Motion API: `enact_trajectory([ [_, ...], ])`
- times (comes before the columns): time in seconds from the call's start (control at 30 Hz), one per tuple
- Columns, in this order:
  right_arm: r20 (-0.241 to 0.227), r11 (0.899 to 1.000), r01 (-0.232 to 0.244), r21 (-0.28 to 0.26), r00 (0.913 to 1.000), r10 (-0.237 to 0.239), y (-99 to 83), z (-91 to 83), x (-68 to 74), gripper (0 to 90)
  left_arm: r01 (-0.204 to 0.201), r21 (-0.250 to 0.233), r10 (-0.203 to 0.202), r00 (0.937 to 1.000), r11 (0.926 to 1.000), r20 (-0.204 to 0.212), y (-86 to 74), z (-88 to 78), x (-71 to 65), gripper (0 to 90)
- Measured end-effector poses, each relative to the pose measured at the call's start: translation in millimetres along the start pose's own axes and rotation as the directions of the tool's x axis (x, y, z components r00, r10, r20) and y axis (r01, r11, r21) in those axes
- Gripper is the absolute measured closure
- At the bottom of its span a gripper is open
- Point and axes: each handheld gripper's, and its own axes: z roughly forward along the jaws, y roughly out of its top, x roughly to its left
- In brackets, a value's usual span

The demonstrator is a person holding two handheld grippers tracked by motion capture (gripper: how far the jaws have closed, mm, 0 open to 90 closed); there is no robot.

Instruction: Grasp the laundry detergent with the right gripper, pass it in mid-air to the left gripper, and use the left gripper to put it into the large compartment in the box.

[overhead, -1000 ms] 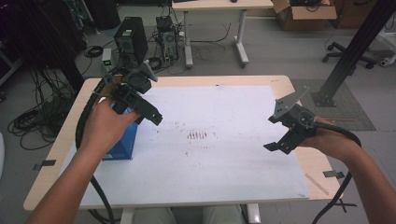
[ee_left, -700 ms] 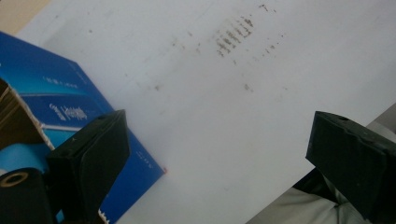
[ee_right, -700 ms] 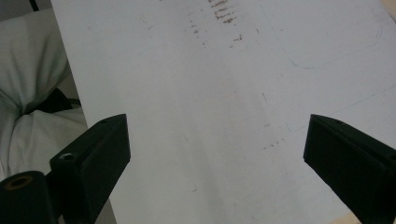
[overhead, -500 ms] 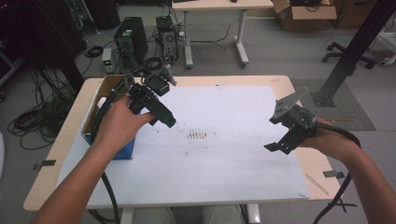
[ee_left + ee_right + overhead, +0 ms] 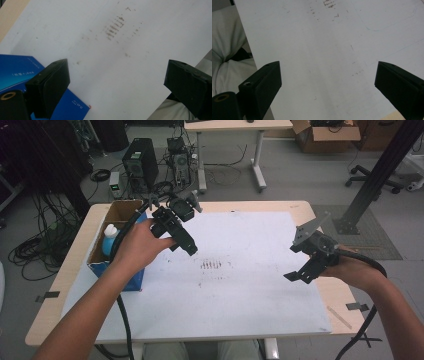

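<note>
My left claw (image 5: 186, 245) hangs over the white sheet (image 5: 240, 285) on the tabletop (image 5: 280, 206), jaws wide apart and empty, just beside the blue box (image 5: 117, 251) at the sheet's left edge. A white bottle with a blue cap (image 5: 109, 237) stands inside that box. My right claw (image 5: 299, 276) hovers over the sheet's right side, jaws also spread, gripping nothing. Brown smudges (image 5: 211, 265) lie between them.

We've got a blue cardboard box (image 5: 116, 251) sitting at the left edge of the table, flaps open on top, brown inside. There's a white bottle (image 5: 109, 239) with a blue cap standing upright in it, and small white print on the box's side
</note>
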Motion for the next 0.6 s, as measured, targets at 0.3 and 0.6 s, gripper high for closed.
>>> enact_trajectory([
  [0.3, -0.003, 1.0, -0.004, 0.005, 1.0, 0.004, 3.7, 1.7, 0.0, 6.9, -0.058, -0.006, 0.058, 0.9981, 0.9983, 0.021, 12.3, 3.5, 8.7, 6.9],
  [0.6, -0.005, 1.0, -0.001, 0.009, 1.0, 0.001, 3.9, 3.8, 0.5, 6.9, -0.108, 0.001, 0.108, 0.9936, 0.9942, 0.034, 23.3, 4.6, 16.3, 6.8],
])
